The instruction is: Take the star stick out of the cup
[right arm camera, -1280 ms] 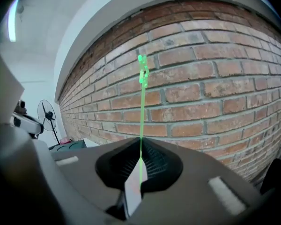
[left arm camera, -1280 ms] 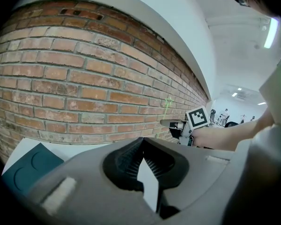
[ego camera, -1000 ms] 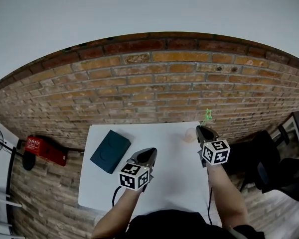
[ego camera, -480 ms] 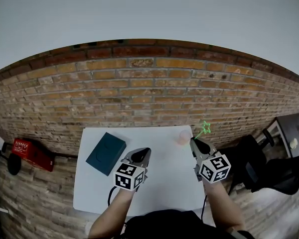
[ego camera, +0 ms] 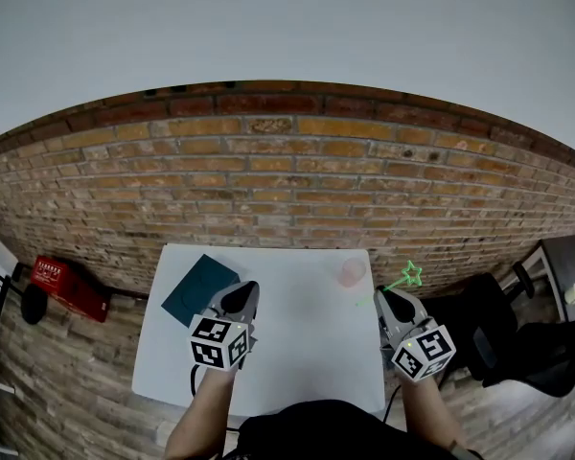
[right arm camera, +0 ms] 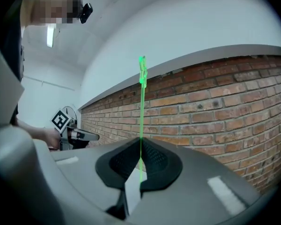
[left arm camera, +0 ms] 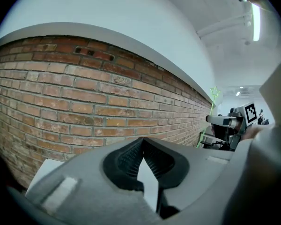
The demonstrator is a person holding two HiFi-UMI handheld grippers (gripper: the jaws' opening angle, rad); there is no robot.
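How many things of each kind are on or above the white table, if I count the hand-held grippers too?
grippers: 2 (left gripper, right gripper)
pink cup: 1
green star stick: 1
dark teal box: 1
Total: 5

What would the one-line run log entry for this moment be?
right hand-held gripper: shut on star stick | star stick: out of cup | left hand-held gripper: shut, empty | cup: on table
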